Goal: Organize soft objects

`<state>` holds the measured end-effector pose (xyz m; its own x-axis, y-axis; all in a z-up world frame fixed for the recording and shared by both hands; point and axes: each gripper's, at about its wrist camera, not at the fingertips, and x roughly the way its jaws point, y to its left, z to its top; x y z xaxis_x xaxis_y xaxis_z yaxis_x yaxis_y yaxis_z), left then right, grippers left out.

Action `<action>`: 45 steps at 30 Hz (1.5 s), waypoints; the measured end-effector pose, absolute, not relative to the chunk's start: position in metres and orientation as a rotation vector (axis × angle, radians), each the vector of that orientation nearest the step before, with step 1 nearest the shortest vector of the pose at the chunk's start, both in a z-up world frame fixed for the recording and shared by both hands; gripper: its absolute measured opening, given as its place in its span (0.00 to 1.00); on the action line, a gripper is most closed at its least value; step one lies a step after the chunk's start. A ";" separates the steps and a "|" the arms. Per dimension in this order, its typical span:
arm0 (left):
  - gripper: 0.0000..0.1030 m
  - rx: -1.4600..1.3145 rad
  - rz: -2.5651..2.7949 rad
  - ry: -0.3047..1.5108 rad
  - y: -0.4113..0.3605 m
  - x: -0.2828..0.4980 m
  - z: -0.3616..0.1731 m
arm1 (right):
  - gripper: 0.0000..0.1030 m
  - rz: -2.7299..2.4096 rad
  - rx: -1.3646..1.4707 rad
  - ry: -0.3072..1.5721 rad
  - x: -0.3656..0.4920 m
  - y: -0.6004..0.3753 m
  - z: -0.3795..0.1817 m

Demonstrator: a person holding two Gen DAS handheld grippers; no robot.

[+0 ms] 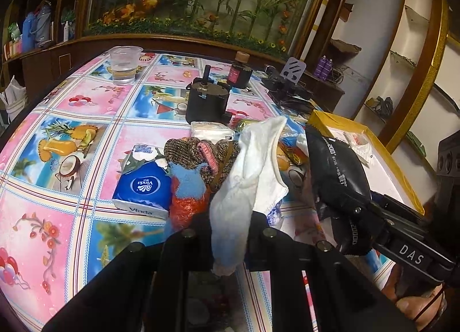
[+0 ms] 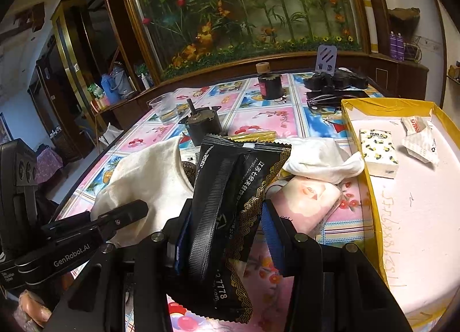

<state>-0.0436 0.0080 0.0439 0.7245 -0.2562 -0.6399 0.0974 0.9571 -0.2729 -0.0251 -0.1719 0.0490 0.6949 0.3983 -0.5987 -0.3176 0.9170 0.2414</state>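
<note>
While the left tongs pinch a white sock above the table's soft pile, the right tongs clamp a black pouch beside the yellow-rimmed box, apparently bound for it.

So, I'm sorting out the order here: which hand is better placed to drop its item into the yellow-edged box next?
Right. The right gripper, shut on the black packet, sits beside the box; the left gripper, holding the white cloth, is farther off.
</note>
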 end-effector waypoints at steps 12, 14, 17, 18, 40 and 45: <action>0.13 -0.219 -0.204 0.724 0.006 -0.046 0.045 | 0.48 0.377 0.093 0.708 -0.024 -0.167 0.048; 0.13 -0.216 -0.204 0.723 0.006 -0.046 0.045 | 0.48 0.379 0.099 0.714 -0.022 -0.169 0.047; 0.13 -0.211 -0.202 0.722 0.006 -0.046 0.045 | 0.48 0.380 0.113 0.727 -0.020 -0.171 0.046; 0.13 -0.209 -0.201 0.724 0.006 -0.046 0.045 | 0.48 0.377 0.115 0.726 -0.019 -0.172 0.045; 0.13 -0.053 -0.267 0.665 -0.083 -0.045 0.087 | 0.48 0.282 0.231 0.618 -0.044 -0.252 0.082; 0.13 -0.035 -0.320 0.676 -0.121 -0.037 0.093 | 0.48 0.216 0.278 0.602 -0.052 -0.296 0.086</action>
<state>-0.0367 -0.1212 0.0928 0.7333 -0.3019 -0.6092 0.2795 0.9506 -0.1347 -0.0519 -0.2961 0.0856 0.8034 0.2791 -0.5259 -0.1183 0.9406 0.3184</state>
